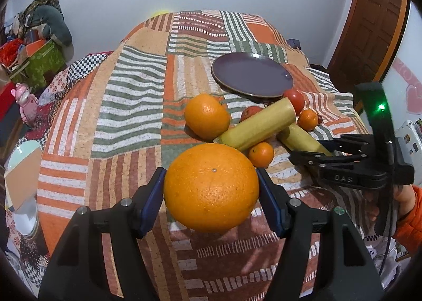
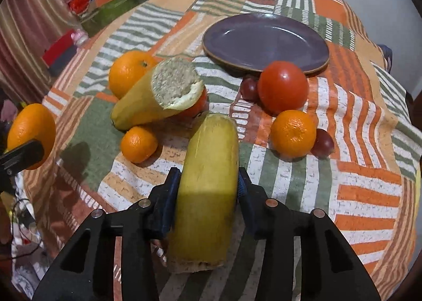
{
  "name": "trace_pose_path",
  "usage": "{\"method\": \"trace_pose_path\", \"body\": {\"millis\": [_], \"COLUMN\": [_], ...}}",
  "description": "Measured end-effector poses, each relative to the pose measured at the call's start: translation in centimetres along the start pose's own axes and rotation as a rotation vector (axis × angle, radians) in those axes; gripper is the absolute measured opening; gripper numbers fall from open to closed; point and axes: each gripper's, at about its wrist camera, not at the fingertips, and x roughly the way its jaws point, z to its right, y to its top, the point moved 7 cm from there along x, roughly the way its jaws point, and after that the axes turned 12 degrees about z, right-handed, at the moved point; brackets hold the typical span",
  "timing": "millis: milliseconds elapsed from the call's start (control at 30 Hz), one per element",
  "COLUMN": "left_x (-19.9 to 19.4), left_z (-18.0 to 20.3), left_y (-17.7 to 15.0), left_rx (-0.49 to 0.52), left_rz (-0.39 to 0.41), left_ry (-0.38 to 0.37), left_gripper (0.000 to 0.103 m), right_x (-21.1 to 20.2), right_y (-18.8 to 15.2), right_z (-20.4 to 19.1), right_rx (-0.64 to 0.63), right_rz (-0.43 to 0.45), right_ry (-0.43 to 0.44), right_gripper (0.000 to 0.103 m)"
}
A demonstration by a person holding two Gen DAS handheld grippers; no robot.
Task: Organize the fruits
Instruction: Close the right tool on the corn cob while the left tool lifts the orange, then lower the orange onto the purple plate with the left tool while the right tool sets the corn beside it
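Note:
My left gripper (image 1: pixel 211 185) is shut on a large orange (image 1: pixel 211 187) and holds it above the patchwork cloth; the orange also shows in the right wrist view (image 2: pixel 31 129). My right gripper (image 2: pixel 209 182) is shut on a yellow cut fruit piece (image 2: pixel 208 182), seen from the left wrist view (image 1: pixel 303 140). A purple plate (image 2: pixel 266 40) lies empty behind the pile. A second yellow piece (image 2: pixel 158 100), another orange (image 2: pixel 129 71), a red tomato (image 2: pixel 283 87) and two small tangerines (image 2: pixel 292 133) (image 2: pixel 138 144) lie on the cloth.
Small dark red fruits (image 2: pixel 323 142) (image 2: pixel 249 88) lie beside the tomato and tangerine. The table's cloth (image 1: pixel 132 106) drops off at the left, where a glass (image 1: pixel 25 219) and boxes of clutter (image 1: pixel 39 58) stand. A wooden door (image 1: pixel 369 24) is at the right.

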Motion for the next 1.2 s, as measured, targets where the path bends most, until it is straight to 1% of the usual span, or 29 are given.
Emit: {"method": "trace_pose_path", "body": {"millis": [100, 200, 433, 567, 800, 967, 1067, 1200], "left_x": [0.2, 0.5, 1.5, 2.1, 3.8, 5.8, 7.2, 9.8], "left_z": [0.2, 0.7, 2.2, 2.9, 3.8, 4.4, 4.5, 4.2], "left_y": [1.1, 2.3, 5.9, 8.5, 12.2, 14.6, 15.7, 16.6], "left_rx": [0.006, 0.012, 0.036, 0.049, 0.061, 0.08, 0.072, 0.046], "left_rz": [0.015, 0.033, 0.08, 0.109, 0.139, 0.145, 0.136, 0.102], "left_ry": [0.003, -0.004, -0.024, -0.034, -0.044, -0.044, -0.053, -0.068], "left_gripper": [0.067, 0.067, 0.067, 0.067, 0.067, 0.067, 0.067, 0.067], "right_x": [-1.5, -3.4, -6.8, -7.9, -8.6, -8.4, -7.7, -6.6], "right_y": [0.4, 1.5, 5.3, 7.2, 10.9, 12.8, 14.1, 15.2], "right_z": [0.7, 1.4, 2.6, 3.3, 5.0, 6.2, 7.0, 7.7], "right_rx": [0.006, 0.024, 0.032, 0.025, 0.025, 0.021, 0.02, 0.016], "right_rz": [0.039, 0.092, 0.216, 0.273, 0.354, 0.389, 0.4, 0.402], "right_ry": [-0.013, -0.011, -0.025, -0.041, -0.068, -0.087, -0.095, -0.102], "right_gripper": [0.036, 0.036, 0.036, 0.036, 0.036, 0.036, 0.036, 0.036]}}
